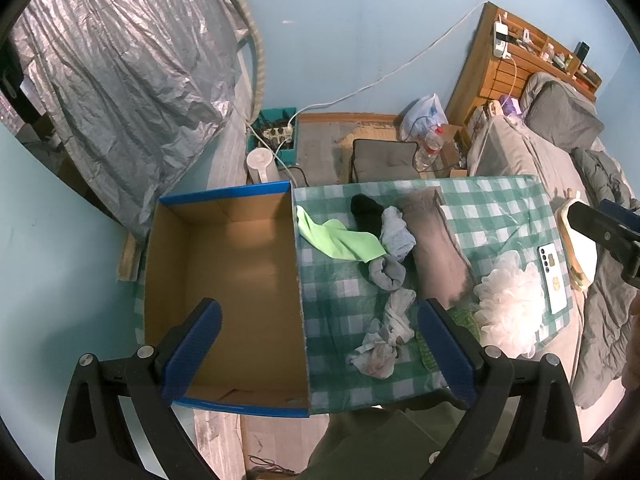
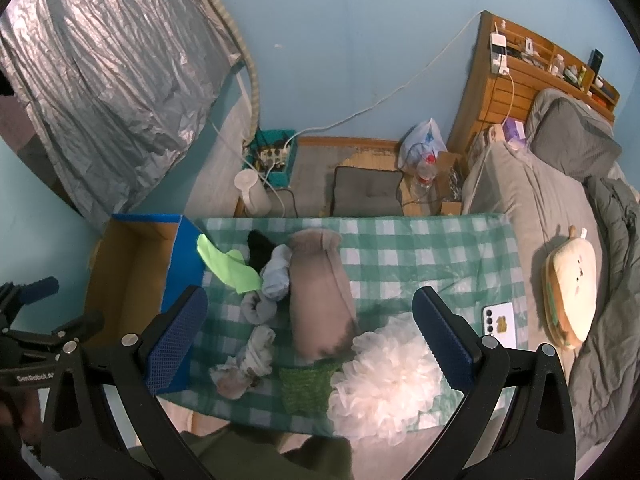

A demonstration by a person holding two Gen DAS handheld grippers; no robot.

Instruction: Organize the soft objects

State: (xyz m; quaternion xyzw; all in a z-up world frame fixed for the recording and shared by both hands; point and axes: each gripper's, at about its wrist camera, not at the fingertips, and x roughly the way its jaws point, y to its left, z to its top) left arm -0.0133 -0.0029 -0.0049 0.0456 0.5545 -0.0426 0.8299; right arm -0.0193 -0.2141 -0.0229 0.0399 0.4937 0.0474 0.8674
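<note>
Right gripper (image 2: 310, 334) agape — fluffy white loofah (image 2: 384, 376) beneath

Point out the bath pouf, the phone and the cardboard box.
bath pouf (image 2: 384, 376), right wrist view, middle of its white ruffles
phone (image 2: 500, 322), right wrist view, centre of its white back
cardboard box (image 1: 236, 280), left wrist view, bare inner floor

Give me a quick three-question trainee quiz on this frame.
1. True or false: the cardboard box already holds a sock.
2. What lies right of the white bath pouf on the checked cloth? A) phone B) bottle C) kettle
3. Fill in: both the left hand-held gripper and the right hand-held gripper are ____.

Key: 1 false; 2 A, the phone; 3 open.
</note>
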